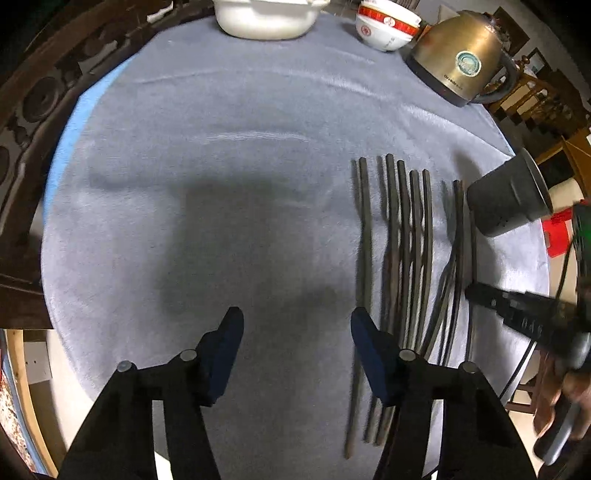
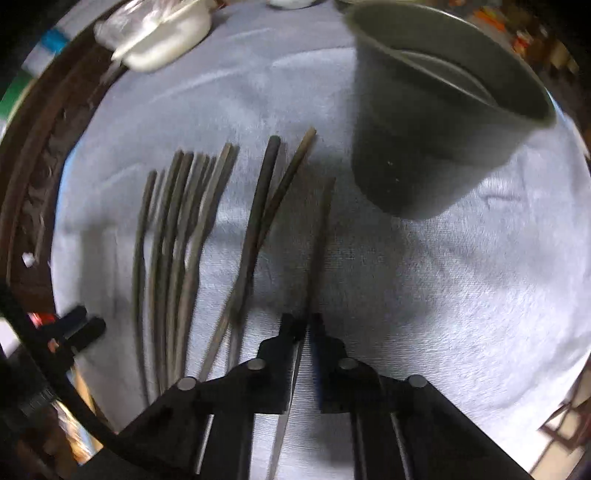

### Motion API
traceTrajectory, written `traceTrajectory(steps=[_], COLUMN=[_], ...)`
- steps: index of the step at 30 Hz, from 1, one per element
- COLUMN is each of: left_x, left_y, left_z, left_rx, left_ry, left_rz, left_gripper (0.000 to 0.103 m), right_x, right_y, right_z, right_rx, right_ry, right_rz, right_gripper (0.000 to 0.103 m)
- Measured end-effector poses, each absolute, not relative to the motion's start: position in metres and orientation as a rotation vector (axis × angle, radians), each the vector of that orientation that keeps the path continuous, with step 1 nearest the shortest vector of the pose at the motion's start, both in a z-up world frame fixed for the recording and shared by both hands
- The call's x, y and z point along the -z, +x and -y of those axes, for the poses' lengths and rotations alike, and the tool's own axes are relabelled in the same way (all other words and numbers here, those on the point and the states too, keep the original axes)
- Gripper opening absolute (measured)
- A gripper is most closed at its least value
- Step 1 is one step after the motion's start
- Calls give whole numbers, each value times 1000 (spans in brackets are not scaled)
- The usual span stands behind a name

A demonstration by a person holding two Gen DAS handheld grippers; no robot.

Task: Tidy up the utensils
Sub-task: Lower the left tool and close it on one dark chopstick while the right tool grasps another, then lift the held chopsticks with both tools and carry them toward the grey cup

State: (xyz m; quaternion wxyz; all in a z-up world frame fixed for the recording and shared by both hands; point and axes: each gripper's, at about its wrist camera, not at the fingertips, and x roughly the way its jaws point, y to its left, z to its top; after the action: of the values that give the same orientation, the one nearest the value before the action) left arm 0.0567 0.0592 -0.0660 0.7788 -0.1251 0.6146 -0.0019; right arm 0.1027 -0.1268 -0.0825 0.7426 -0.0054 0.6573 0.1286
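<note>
At lower centre, one dark chopstick (image 2: 320, 236) is pinched by the closed right gripper (image 2: 303, 325). The left gripper (image 1: 297, 325) is held apart over grey cloth (image 1: 221, 184), gripping nothing.

Dark chopsticks (image 1: 406, 240), grey cloth (image 1: 221, 147)

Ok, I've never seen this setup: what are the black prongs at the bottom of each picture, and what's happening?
No robot here: a person holds a two-finger tool in each hand, and a fisheye camera on each looks along its fingers. The left-wrist picture is from the left tool, open over the grey cloth with nothing between its fingers. The right-wrist picture is from the right tool, shut on one chopstick. More dark chopsticks lie in a row on the cloth, beside a grey cup. A kettle, bowls and a white pot stand at the far edge.
</note>
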Motion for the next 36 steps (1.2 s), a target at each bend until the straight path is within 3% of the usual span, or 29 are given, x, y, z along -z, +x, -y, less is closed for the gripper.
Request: traceTrajectory(steps=[7,11,12,13,29,36], left_x=[76,84,84,85,92,49], left_y=[92,109,112,114,115,88], left_z=[-29,-17,-15,-13,-32,-66], left_rx=[24,5,-9,-8,98,64], left_ry=[-255,-242,-228,-219,-220,-307], left_rz=[-1438,-1487,-1484,-1492,-1569,-1331], left_gripper=[42,25,11,6,6,5], right_x=[89,90,91,89,90,61], right_y=[97,96,96,95,103,72], right_z=[126,131,131,133,104,123], right_rx=[-343,-380,-392,-402,-446,-456], right_ry=[-80,-88,-92,-98,-346,-170], right_rz=[-1438,-1439,-1439,-1441,-1482,-1362], right_gripper=[8,8,8,8,6,6])
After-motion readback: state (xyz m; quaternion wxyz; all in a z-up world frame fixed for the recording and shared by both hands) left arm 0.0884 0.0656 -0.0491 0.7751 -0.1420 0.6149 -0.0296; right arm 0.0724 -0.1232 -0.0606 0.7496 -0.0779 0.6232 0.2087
